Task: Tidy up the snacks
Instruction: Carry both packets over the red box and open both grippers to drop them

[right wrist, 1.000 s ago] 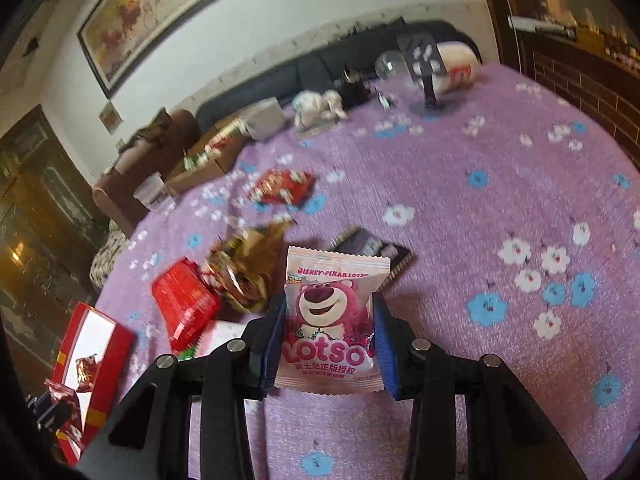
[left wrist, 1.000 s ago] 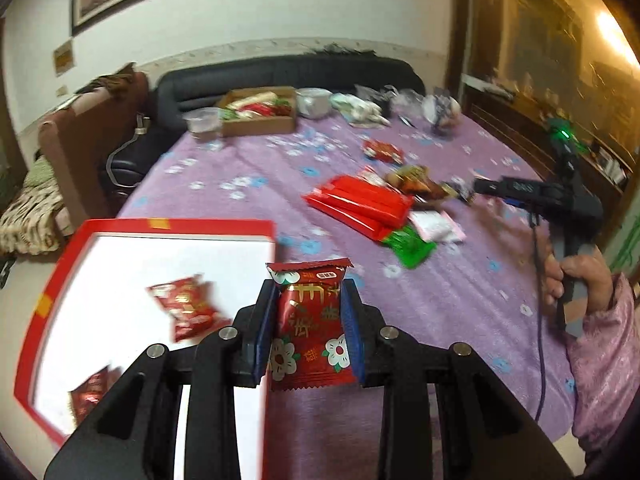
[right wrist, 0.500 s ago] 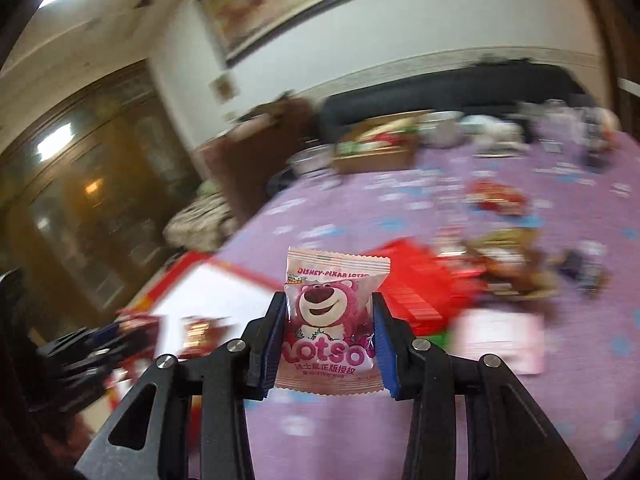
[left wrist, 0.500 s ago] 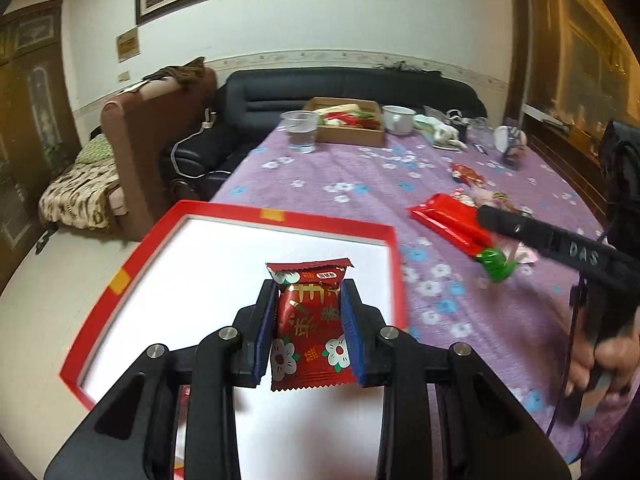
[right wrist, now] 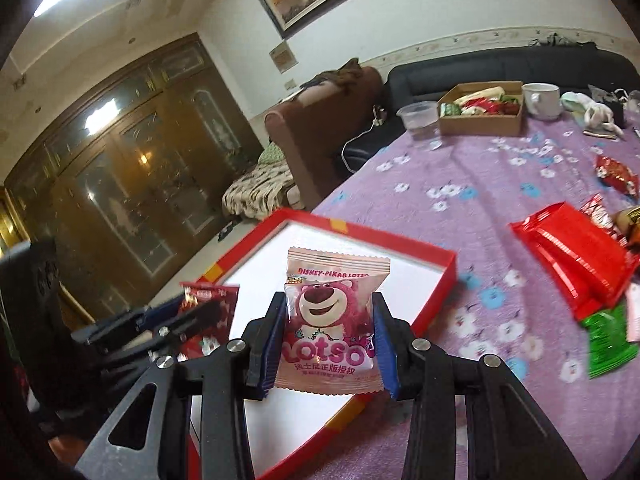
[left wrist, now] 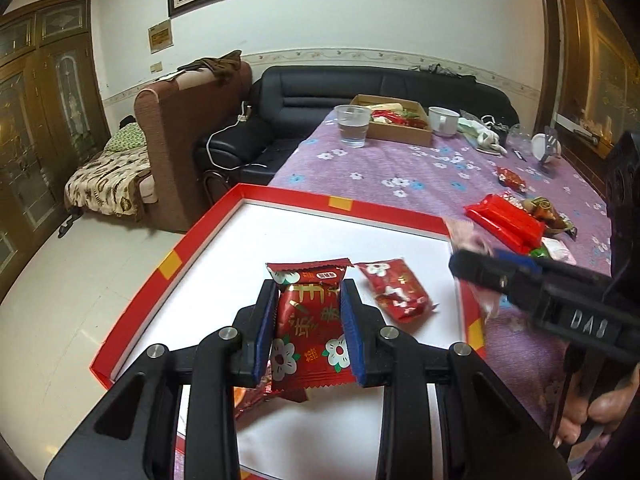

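The left hand-held gripper [left wrist: 307, 330] is clamping a red snack packet [left wrist: 308, 320] above the red tray [left wrist: 340, 204], where one packet [left wrist: 394, 292] is lying already. The right hand-held gripper [right wrist: 328, 344] is pinching a pink Lotso packet [right wrist: 332, 320] over the tray edge. Several snacks [right wrist: 576, 252] are waiting on the desk [right wrist: 460, 184].

The right tongs [right wrist: 328, 344] grip a pink bear-printed snack packet [right wrist: 334, 320] over the red-rimmed, white-floored box [right wrist: 436, 264] at the purple flowered tabletop [right wrist: 460, 184] edge. The left tongs [right wrist: 160, 322] clamp a red flowered candy packet [right wrist: 210, 308].
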Available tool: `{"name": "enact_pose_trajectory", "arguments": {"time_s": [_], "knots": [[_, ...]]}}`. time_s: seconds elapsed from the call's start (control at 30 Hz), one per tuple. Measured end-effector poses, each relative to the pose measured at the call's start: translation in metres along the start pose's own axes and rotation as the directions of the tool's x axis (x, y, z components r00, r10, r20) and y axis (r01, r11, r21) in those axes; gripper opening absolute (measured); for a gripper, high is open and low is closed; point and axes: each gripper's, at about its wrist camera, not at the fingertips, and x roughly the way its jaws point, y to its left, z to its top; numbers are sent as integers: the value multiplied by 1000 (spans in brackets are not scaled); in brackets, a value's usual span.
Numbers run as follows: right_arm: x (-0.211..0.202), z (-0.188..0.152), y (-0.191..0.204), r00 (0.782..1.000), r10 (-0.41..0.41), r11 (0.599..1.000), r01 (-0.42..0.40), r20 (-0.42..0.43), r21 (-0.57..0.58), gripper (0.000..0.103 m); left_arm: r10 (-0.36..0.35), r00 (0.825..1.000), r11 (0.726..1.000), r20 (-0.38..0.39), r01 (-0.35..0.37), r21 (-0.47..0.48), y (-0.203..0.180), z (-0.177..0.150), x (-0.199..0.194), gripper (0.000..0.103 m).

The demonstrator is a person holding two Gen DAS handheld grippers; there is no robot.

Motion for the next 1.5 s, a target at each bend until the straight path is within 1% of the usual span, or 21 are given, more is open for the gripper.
{"name": "enact_pose_trajectory", "arguments": {"time_s": [0.17,0.2,0.27,0.47,1.2,1.37,1.5], "knots": [[12,-14,5,999,-28,998,26,-47,-56,40,34,999,999,-2,-34,4,4,-2,4,29],[13,-15,7,998,-23,998,19,-53,-61,40,44,999,999,-3,-44,8,4,-3,6,29],[12,-16,8,999,-5,998,2,-51,-67,40,50,999,999,-8,-49,12,5,-5,7,29],[11,-19,9,998,7,998,-11,-57,-61,41,61,998,998,-9,-61,21,6,-6,8,29],[14,-17,12,997,21,997,-27,-75,-70,44,102,995,994,-25,-101,29,9,-9,12,30],[13,-17,15,997,20,996,-26,-73,-82,50,108,994,994,-30,-107,32,9,-9,14,30],[13,-18,15,997,19,996,-26,-76,-86,50,117,993,993,-28,-116,33,9,-9,13,30]]}}
